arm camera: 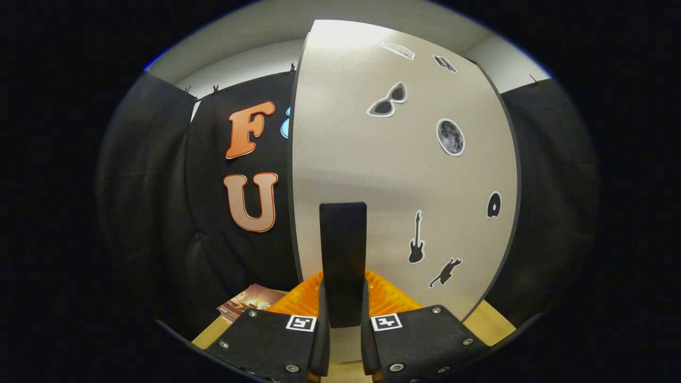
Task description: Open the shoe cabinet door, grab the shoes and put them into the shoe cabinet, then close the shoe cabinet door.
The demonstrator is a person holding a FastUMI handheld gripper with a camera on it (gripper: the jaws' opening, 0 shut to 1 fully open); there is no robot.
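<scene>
The fingers point(345, 319) pinch the dark upright handle point(343, 255) of the cabinet door point(372, 159), one finger pressed on each side of its lower end. The handle stands up from between them and lies against the pale door face. That door fills the space ahead and carries small stickers to the right of the handle: sunglasses point(387, 101), a moon point(450, 137), a guitar point(416, 246) and a cat point(446, 272). The door's left edge runs just left of the handle, a dark thin line from top to bottom; beyond it the black cloth wall point(159, 186) stands further back, leaving open room on that side. The door's right edge curves down to the wooden surface point(492, 322), with cloth wall beyond it too. Something orange and ribbed point(298, 300) lies at the door's foot, just behind the fingers on both sides. A booklet point(247, 300) lies on the surface to its left. No shoes can be made out.
</scene>
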